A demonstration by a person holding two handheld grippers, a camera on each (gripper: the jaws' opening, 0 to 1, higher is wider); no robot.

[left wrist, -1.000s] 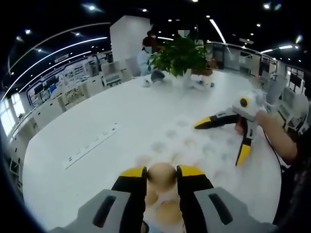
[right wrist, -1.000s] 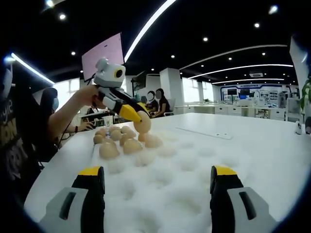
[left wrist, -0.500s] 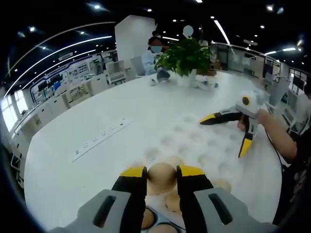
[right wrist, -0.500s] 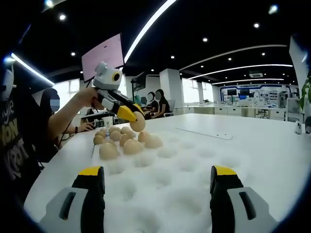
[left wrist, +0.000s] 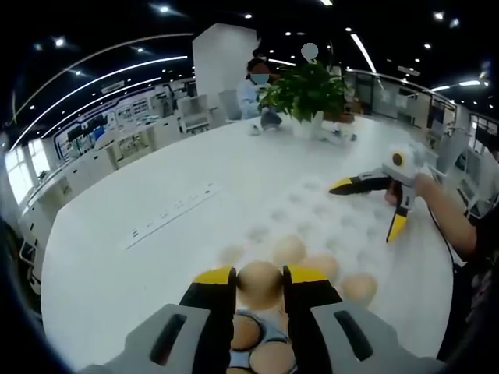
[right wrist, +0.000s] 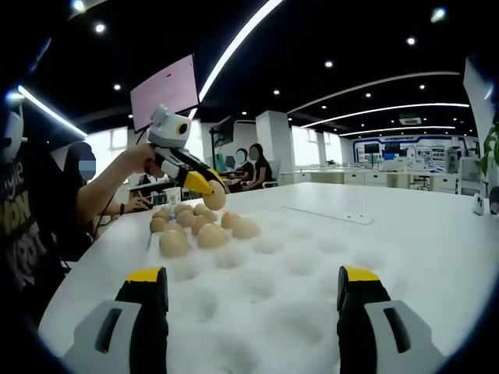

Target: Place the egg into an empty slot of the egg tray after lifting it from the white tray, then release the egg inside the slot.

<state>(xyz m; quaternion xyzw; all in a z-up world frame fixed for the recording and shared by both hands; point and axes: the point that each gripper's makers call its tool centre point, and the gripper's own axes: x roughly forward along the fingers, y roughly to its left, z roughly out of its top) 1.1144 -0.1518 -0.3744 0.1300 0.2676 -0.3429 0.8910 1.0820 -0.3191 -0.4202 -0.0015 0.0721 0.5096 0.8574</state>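
Observation:
My left gripper (left wrist: pixel 260 274) is shut on a tan egg (left wrist: pixel 260 285), held in the air above the near end of the white moulded egg tray (left wrist: pixel 312 214). In the right gripper view the left gripper (right wrist: pixel 209 192) holds the egg (right wrist: pixel 215 199) a little above a cluster of eggs (right wrist: pixel 199 230) in the tray's (right wrist: pixel 312 265) far-left slots. Three eggs (left wrist: pixel 320 265) sit in tray slots just beyond my left jaws. My right gripper (right wrist: pixel 253 294) is open over empty slots, and shows as the right gripper (left wrist: pixel 365 210) at the tray's far side.
More eggs (left wrist: pixel 245 333) lie in round cups right under my left jaws. A power strip (left wrist: pixel 171 210) is set into the white table (left wrist: pixel 117 273). A potted plant (left wrist: pixel 308 89) stands at the far end. People sit at desks (right wrist: pixel 249 167) beyond.
My left gripper has risen with the egg and drawn back from the tray's egg cluster, so more eggs show beneath it. The right gripper has stayed open and still.

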